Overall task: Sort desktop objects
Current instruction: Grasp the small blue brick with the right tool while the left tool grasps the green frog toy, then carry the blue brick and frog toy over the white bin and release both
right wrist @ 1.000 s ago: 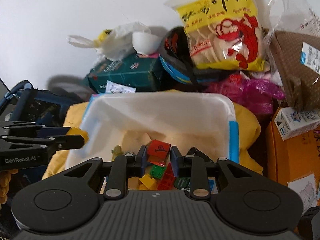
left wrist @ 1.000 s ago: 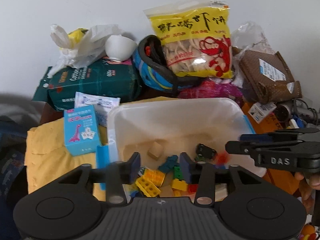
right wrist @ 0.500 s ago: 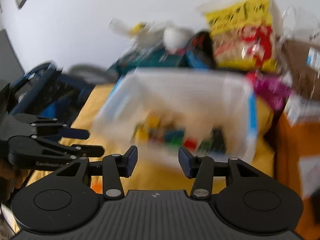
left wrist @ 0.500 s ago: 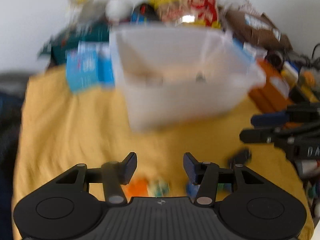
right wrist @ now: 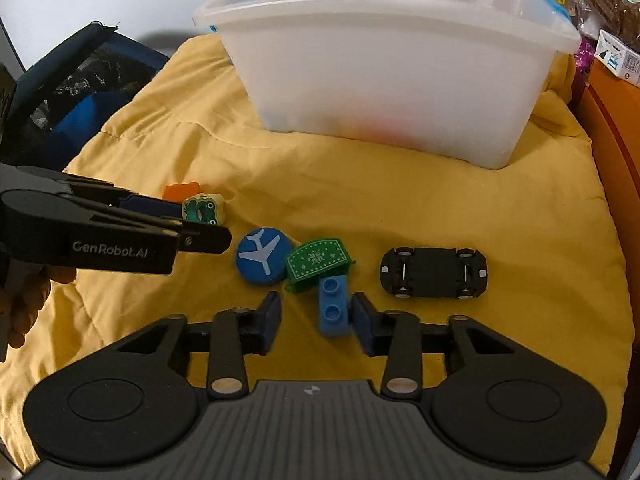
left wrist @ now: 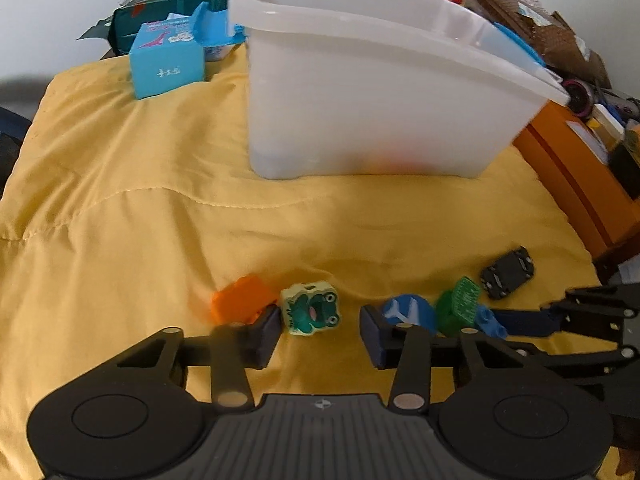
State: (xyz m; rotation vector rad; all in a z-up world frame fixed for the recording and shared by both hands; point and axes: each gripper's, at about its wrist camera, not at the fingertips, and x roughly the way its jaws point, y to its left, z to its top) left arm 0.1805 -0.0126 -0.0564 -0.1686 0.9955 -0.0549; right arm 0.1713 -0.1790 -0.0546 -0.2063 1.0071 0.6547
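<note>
1. A yellow quilt (left wrist: 120, 216) covers the surface.
2. A light blue carton (left wrist: 166, 66) with a pink dinosaur print sits at the quilt's far left.
3. A dark green packet (left wrist: 160, 8) lies behind the carton.
4. An orange box (left wrist: 576, 168) stands at the right edge.
5. A dark blue bag (right wrist: 80, 92) sits left of the quilt.

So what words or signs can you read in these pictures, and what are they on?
"GenRobot.AI": white letters on the side of the left gripper, seen from the right wrist camera.
White airplane sign, no words: on the round blue disc.
White snowflake pattern, no words: on the green piece.
White characters on the light blue box: too blurred to read.
Labels on the small white box and the brown parcel: too small to read.
</note>
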